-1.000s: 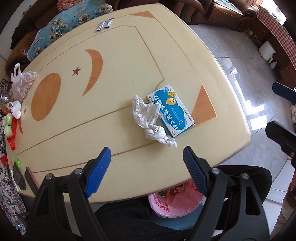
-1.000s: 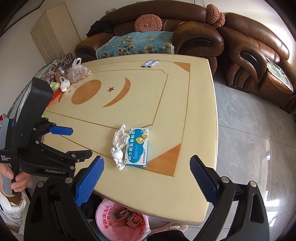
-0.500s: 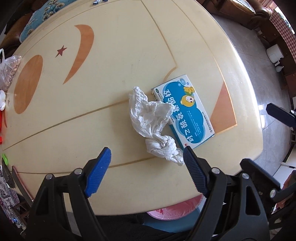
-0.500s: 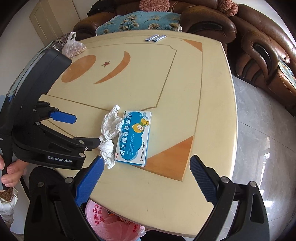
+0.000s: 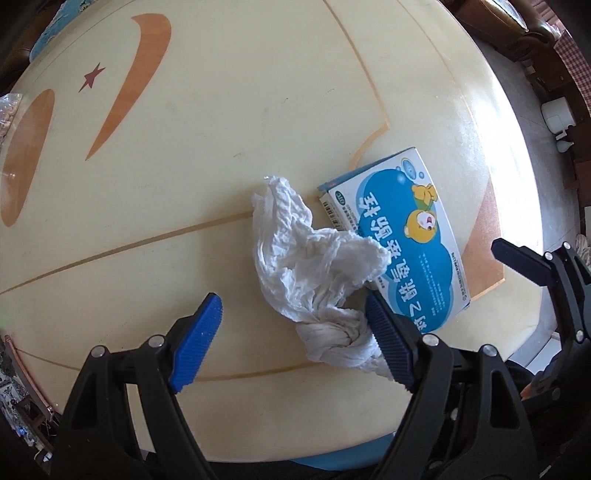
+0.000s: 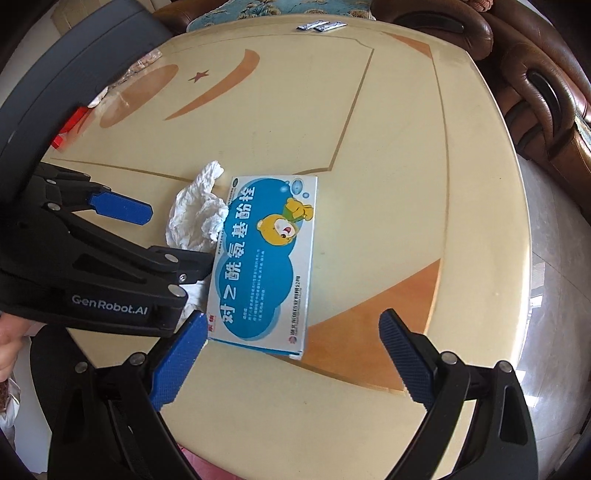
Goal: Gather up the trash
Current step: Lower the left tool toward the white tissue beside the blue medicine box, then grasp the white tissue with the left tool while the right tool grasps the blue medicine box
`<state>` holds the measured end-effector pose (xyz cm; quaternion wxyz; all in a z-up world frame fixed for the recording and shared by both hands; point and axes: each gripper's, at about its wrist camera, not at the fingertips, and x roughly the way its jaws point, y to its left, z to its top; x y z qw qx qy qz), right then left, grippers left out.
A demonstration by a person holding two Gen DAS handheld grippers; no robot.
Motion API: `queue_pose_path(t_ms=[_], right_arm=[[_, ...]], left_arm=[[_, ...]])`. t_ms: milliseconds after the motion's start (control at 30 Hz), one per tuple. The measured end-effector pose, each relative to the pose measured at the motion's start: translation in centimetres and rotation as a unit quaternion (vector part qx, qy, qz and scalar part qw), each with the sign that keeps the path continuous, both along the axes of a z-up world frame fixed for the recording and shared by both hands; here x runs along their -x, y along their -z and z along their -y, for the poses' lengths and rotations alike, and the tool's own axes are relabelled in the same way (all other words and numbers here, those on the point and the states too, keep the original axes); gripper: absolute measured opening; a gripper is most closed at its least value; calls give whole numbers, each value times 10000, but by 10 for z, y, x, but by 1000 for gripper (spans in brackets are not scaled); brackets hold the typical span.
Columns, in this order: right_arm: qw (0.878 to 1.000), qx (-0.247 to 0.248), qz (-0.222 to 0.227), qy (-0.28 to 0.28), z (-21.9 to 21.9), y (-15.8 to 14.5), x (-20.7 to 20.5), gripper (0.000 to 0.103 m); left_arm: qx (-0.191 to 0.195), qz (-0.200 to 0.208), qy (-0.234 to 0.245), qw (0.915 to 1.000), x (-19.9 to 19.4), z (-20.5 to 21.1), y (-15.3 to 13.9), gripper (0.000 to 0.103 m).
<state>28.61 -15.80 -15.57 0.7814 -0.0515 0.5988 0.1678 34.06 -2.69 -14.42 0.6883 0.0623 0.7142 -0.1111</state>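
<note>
A crumpled white tissue (image 5: 317, 266) lies on the cream table (image 5: 221, 129), touching the left side of a blue and white medicine box (image 5: 402, 236). My left gripper (image 5: 295, 336) is open, its jaws on either side of the tissue's twisted near end; the right finger (image 5: 388, 343) touches it. In the right wrist view the box (image 6: 266, 258) lies just beyond my open right gripper (image 6: 291, 354), with the tissue (image 6: 195, 210) to its left and the left gripper (image 6: 162, 240) over the tissue.
Two small foil sachets (image 6: 321, 26) lie at the table's far edge. Brown sofas (image 6: 535, 85) stand behind and right. A plastic bag and red bits (image 6: 70, 122) sit at the table's left. Tiled floor lies right.
Both grippers have moved forward and down toward the table. The left now straddles the tissue; the right has closed in on the box. Both stay open.
</note>
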Motion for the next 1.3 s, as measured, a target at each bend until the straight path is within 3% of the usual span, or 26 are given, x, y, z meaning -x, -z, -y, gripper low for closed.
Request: queue_pose_path(t_ms=[300, 433, 533, 600, 767, 900, 1300], right_arm=[[9997, 182, 148, 48, -10, 13, -12, 92], [9986, 394, 356, -13, -19, 15, -14, 91], [9976, 456, 529, 11, -21, 12, -15, 77], [9973, 440, 589, 42, -18, 7, -15, 60], [9982, 346, 491, 87, -13, 7, -16, 60], [9989, 115, 379, 234, -6, 4, -16, 60], [9973, 165, 585, 408, 8, -21, -3, 60]], left_arm=[[59, 27, 9, 10000, -7, -6, 2, 75], [1, 130, 64, 9999, -8, -3, -2, 59], [5, 123, 15, 9999, -10, -5, -4, 50], [1, 135, -18, 9999, -10, -8, -5, 36], [151, 24, -55, 9999, -8, -10, -7, 17], [157, 70, -42, 9998, -4, -17, -10, 12], [125, 512, 141, 9985, 18, -29, -36, 11]])
